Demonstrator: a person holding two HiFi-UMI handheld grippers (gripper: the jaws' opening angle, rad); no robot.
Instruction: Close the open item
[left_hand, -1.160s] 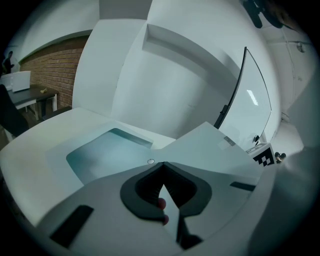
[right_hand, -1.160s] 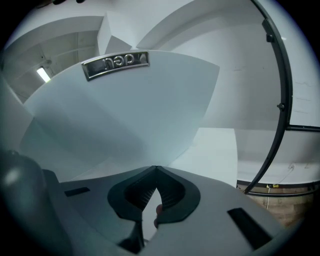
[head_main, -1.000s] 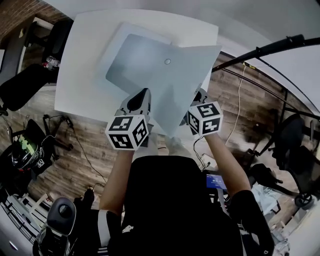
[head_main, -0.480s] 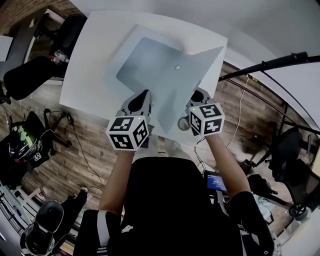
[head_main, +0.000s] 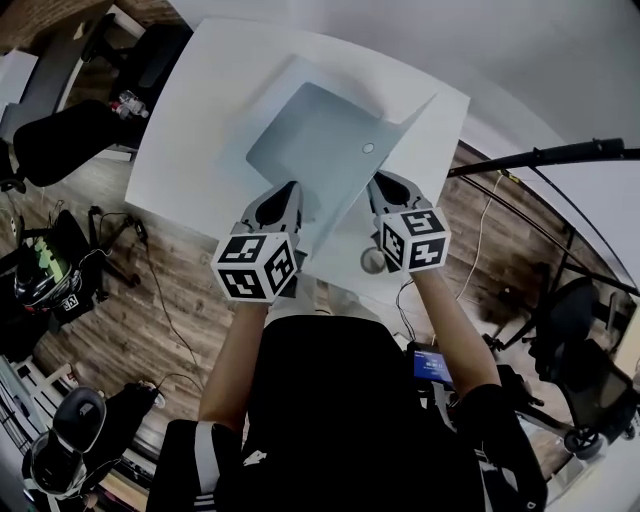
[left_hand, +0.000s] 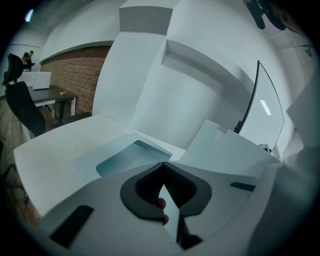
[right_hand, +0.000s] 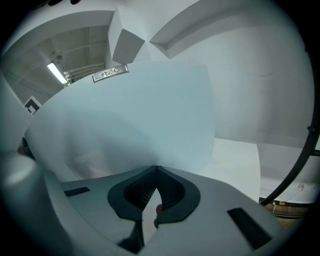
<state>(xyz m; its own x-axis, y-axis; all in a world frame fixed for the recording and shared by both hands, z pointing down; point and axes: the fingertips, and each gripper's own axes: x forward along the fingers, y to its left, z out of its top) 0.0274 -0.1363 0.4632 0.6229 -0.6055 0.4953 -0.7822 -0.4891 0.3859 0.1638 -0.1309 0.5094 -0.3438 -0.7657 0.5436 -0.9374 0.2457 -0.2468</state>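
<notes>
White shallow box (head_main: 262, 100) on table (head_main: 190, 160), pale blue inside showing. Lid (head_main: 350, 200) raised, tilted over box's right side, near edge towards person. Left gripper (head_main: 285, 195) clamped on lid's near edge; right gripper (head_main: 385, 190) clamped on same edge, alongside. One box, one lid, two grippers.

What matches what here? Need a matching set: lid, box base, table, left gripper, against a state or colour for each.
Things:
1. lid
2. box base
3. table
4. left gripper

States:
a. plain white, bearing the box
b. shut on the lid's edge
c. lying flat, recess facing up
d. raised at a tilt

Pairs: 1-d; 2-c; 3-a; 4-b
</notes>
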